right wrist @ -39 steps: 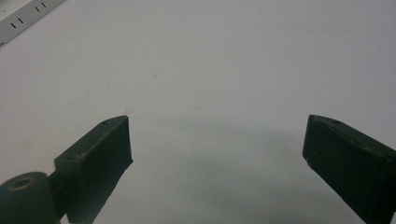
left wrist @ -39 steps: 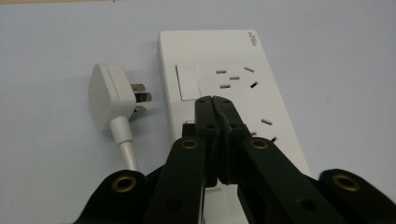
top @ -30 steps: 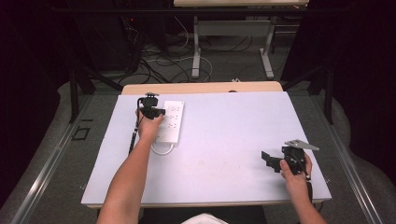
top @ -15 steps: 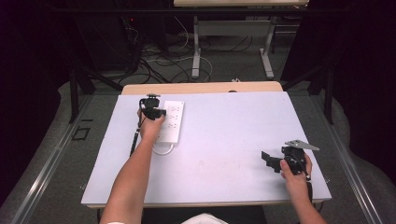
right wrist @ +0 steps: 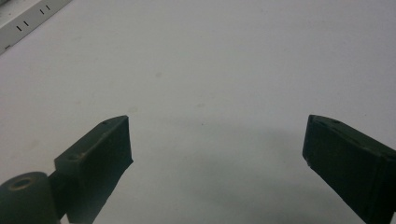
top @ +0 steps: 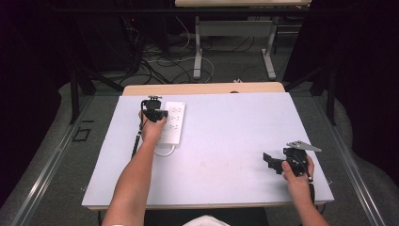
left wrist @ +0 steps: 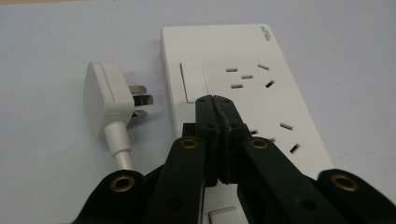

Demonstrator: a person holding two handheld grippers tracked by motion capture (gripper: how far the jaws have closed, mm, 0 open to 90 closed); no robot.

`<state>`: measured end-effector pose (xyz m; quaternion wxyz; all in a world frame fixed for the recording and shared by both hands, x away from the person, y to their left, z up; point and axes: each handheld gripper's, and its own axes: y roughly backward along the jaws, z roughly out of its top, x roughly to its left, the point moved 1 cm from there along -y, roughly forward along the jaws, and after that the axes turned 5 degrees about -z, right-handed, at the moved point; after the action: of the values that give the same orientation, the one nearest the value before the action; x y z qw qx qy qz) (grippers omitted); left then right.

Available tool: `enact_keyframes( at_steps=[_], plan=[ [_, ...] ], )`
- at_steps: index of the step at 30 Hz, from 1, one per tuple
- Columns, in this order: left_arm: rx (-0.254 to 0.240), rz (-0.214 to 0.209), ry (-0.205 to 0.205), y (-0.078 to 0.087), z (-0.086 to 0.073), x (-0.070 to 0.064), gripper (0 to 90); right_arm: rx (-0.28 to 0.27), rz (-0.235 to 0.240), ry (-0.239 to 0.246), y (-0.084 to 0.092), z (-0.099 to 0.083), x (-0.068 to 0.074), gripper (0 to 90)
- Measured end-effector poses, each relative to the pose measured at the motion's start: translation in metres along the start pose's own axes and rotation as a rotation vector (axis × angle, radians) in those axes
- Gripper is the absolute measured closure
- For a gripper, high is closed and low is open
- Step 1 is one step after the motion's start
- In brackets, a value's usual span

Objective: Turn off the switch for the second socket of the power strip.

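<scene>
Nothing has shifted on the table (top: 226,141) over the last sec: both hands sit just where they were, same pose, same spots. So the work isn't moving forward right now; it looks like a pause or a steady press, not a new step.

The white power strip (left wrist: 261,93) lies flat, directly under and ahead of the left gripper (left wrist: 214,100), long side running away from it. From the high view, that gripper (top: 154,113) is over the strip's left edge, w/ the strip's cord (top: 162,150) looping out just behind the hand. Its jaws are closed tight together, nothing between them. The tips point at the near edge of the rocker switch (left wrist: 194,81). Whether they actually touch it or hover just above, I can't tell from this angle.

The right gripper (top: 270,160) is well apart from all that, near the table's front right. Its jaws stand wide open over bare tabletop (right wrist: 217,140), w/ the strip far off ahead-left of it.

The strip's own plug (left wrist: 105,100) lies loose just left of the left gripper's tips. It's beside the strip, prongs facing the strip's side, not touching it and not in any socket.

My read: the closed tips are meant to poke the switch, and no change means it's prob. not flipped yet.
</scene>
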<state>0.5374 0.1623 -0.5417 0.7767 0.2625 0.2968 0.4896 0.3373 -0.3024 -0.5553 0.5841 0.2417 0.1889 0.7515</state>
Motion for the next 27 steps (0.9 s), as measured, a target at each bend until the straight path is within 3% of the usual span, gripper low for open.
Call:
enact_keyframes(
  at_steps=[12,20,27],
  plan=[
    [-0.013,0.002,-0.014,-0.0017,-0.0013,0.0014,90.0,0.0,0.001,0.003,0.0,-0.0006,-0.0016,7.5],
    [-0.021,-0.007,0.011,-0.0022,-0.001,0.001,89.9,0.002,0.0,0.003,-0.0012,-0.0008,-0.0023,7.5],
    [-0.003,0.006,-0.004,-0.0001,-0.0005,0.0015,88.3,0.003,0.002,0.001,-0.0016,-0.0009,-0.0026,7.5]
  ],
)
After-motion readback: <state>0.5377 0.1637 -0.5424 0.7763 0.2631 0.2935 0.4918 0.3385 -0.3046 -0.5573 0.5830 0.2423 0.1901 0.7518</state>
